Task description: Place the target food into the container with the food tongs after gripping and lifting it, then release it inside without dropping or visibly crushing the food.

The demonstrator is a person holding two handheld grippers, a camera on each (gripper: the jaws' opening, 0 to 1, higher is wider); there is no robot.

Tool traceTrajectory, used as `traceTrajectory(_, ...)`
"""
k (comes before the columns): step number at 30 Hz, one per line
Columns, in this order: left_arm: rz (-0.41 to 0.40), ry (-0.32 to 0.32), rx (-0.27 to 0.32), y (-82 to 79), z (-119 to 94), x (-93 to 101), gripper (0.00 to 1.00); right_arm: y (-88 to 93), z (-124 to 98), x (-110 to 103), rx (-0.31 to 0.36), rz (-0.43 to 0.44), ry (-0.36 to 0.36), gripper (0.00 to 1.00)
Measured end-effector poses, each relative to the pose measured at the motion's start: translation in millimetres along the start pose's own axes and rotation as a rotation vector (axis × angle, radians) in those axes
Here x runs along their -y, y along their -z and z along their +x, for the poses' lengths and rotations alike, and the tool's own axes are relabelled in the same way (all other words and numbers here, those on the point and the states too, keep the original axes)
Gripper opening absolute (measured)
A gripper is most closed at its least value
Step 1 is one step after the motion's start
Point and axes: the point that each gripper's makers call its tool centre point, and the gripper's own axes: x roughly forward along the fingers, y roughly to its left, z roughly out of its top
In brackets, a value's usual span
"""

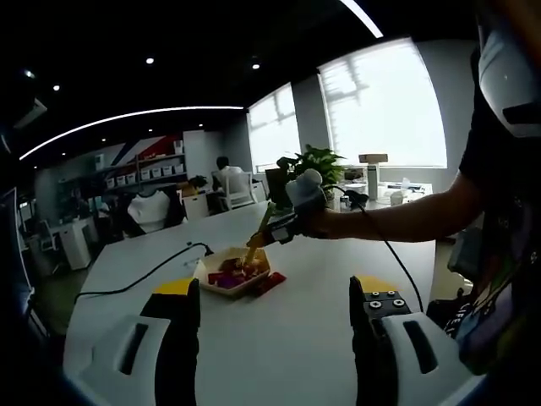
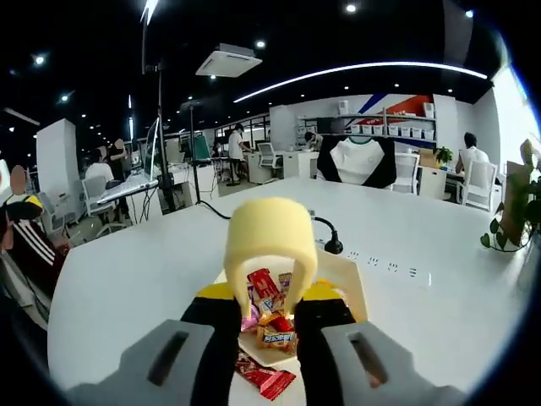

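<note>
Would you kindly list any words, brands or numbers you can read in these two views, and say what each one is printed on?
None can be read.
The red snack packet between the yellow tongs has print, too blurred to read.
The red wrapper on the table beside the container: print too small.
The shelf boxes on the far wall: labels too small.

White table (image 1: 321, 313) lies bare around the tray (image 1: 221, 260) (a black cable (image 1: 152, 272) crosses beside it).
</note>
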Motion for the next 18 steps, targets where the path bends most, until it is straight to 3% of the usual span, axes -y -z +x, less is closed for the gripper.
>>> traceTrajectory(6, 0.004, 0.005, 0.005, -1.1, 3, 0.2, 0.77, 13.1, -17, 4, -0.042, -0.052, -0.003, 0.20)
traceTrajectory(18, 0.004, 0.016, -0.004, 0.8, 8, 2.9, 0.76, 32.1, -40, 14, -0.027, -0.034, -0.036, 0.21)
